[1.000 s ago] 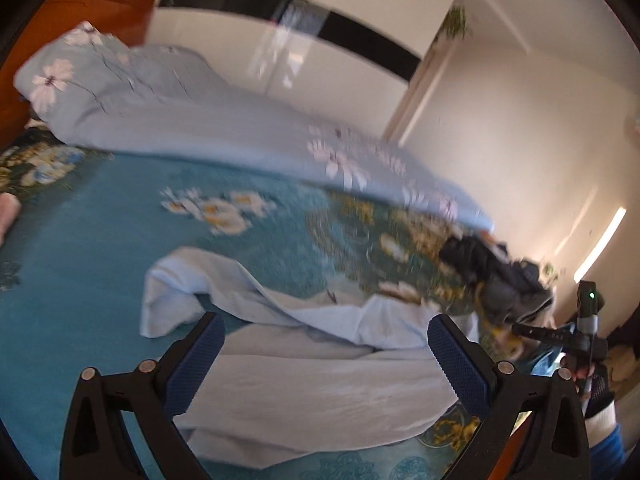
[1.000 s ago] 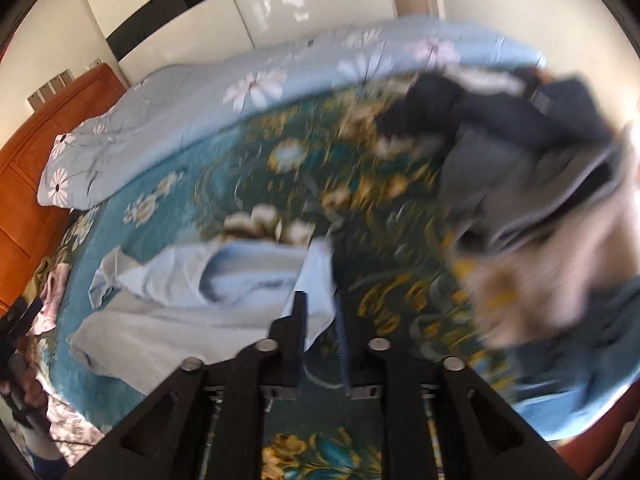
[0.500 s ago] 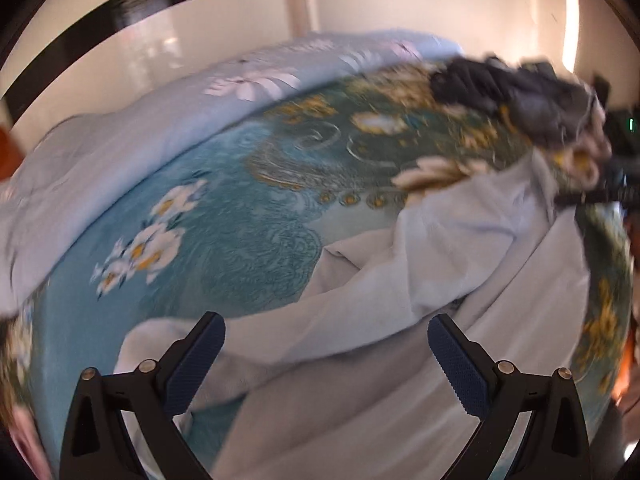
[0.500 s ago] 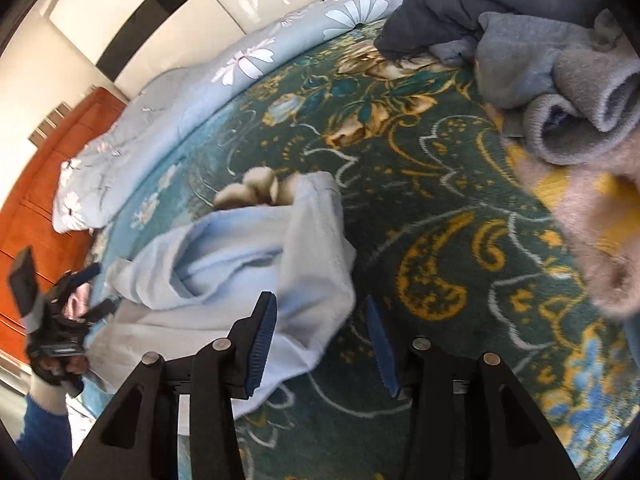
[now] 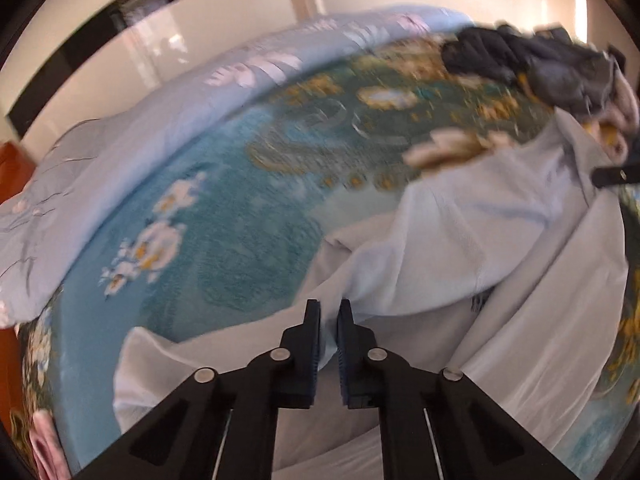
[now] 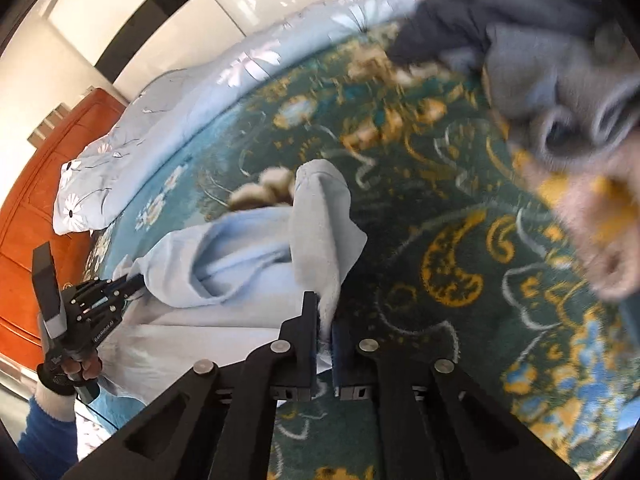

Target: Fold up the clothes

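Observation:
A pale blue garment (image 5: 460, 248) lies crumpled on the teal flowered bedspread (image 5: 224, 232). My left gripper (image 5: 328, 314) is shut on a fold at the garment's near edge. In the right wrist view the same garment (image 6: 248, 260) spreads to the left, and my right gripper (image 6: 326, 314) is shut on its lifted corner. The left gripper (image 6: 132, 280) also shows at that view's left, held by a hand in a blue sleeve (image 6: 48, 420). A dark bit of the right gripper (image 5: 618, 174) peeks in at the left wrist view's right edge.
A pile of dark and grey clothes (image 5: 540, 64) sits at the far right of the bed, close to the right gripper (image 6: 560, 60). A pale blue flowered quilt (image 5: 160, 132) lies along the far side. An orange wooden headboard (image 6: 28, 208) stands at the left.
Both grippers were open half a second ago and have closed on the pale blue garment. The left one has moved down to the fold at its near edge.

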The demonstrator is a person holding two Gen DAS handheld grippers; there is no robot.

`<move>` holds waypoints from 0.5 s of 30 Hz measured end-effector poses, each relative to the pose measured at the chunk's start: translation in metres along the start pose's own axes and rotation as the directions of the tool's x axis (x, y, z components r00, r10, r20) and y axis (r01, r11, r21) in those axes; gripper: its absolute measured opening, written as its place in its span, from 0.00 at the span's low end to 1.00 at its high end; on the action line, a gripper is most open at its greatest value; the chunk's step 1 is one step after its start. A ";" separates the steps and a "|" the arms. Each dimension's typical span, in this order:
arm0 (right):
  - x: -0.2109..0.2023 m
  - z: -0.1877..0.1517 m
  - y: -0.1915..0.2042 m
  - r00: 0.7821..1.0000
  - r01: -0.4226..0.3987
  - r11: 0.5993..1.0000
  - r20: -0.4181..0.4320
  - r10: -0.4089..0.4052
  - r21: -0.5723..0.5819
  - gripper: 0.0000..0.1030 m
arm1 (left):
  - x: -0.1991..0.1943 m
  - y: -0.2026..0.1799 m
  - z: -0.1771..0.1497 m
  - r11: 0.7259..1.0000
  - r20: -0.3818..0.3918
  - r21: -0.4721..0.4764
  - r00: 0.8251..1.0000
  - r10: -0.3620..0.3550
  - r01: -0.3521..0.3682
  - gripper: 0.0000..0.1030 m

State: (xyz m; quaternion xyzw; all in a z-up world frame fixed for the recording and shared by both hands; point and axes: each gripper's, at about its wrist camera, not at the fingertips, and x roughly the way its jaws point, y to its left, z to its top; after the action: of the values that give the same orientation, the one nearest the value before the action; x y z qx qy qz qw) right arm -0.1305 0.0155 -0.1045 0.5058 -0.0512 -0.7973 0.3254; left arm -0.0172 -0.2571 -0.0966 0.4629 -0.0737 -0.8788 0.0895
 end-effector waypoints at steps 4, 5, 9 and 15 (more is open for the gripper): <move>-0.045 0.014 0.034 0.993 0.041 0.996 0.111 -0.032 -0.081 0.04 | -0.050 0.020 0.014 0.990 0.111 -0.085 0.987 0.118 -0.109 0.07; -0.058 0.020 0.044 0.988 0.061 0.993 0.145 -0.046 -0.101 0.04 | -0.069 0.030 0.019 0.983 0.148 -0.117 0.976 0.158 -0.142 0.07; -0.113 0.043 0.089 0.959 0.104 0.980 0.277 -0.053 -0.172 0.03 | -0.141 0.074 0.027 0.949 0.255 -0.250 0.932 0.258 -0.194 0.07; -0.180 0.028 0.148 0.902 0.134 0.953 0.432 -0.003 -0.273 0.03 | -0.250 0.119 0.012 0.887 0.372 -0.364 0.829 0.418 -0.284 0.07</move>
State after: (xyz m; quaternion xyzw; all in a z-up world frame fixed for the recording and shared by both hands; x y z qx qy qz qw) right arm -0.0353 -0.0042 0.1090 0.2658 0.0169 -0.8981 0.3499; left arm 0.1217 -0.3162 0.1355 0.2117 -0.0454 -0.9291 0.2998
